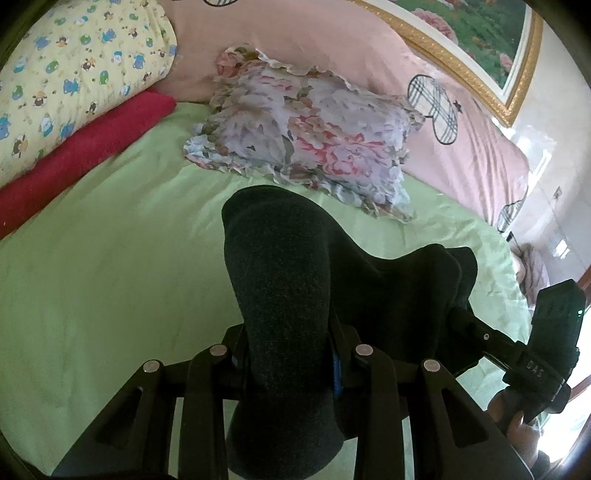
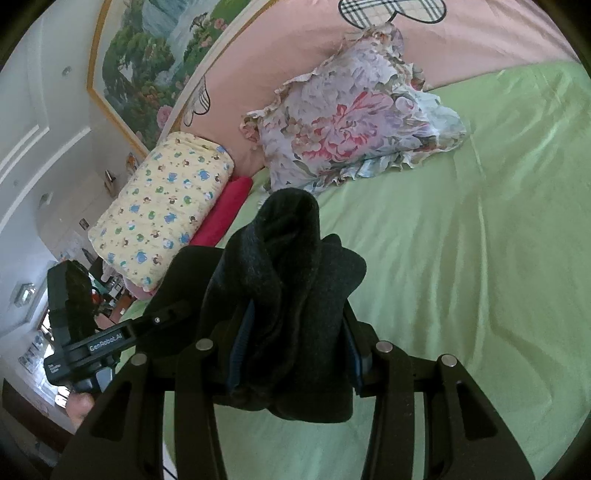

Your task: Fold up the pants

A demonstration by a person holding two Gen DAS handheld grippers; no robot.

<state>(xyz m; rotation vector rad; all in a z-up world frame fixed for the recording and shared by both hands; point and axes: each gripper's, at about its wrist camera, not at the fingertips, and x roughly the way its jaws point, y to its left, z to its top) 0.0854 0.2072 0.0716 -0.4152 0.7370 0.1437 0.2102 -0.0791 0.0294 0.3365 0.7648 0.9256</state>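
The dark grey pants [image 1: 280,280] hang bunched between both grippers above the green bed sheet [image 1: 92,288]. My left gripper [image 1: 288,354] is shut on a thick fold of the pants, which covers its fingertips. In the left wrist view the right gripper [image 1: 476,325] shows at the right, holding the cloth's other end. In the right wrist view my right gripper [image 2: 295,350] is shut on a bundle of the pants [image 2: 291,273], blue pads [image 2: 240,339] pressed on each side. The left gripper [image 2: 147,325] shows at the left there.
A floral ruffled pillow [image 1: 303,136] lies ahead on the sheet. A yellow cartoon-print pillow [image 1: 70,70] and a red rolled cloth [image 1: 85,155] lie beside it. A pink headboard cover [image 1: 332,40] and a framed painting [image 1: 476,33] are behind.
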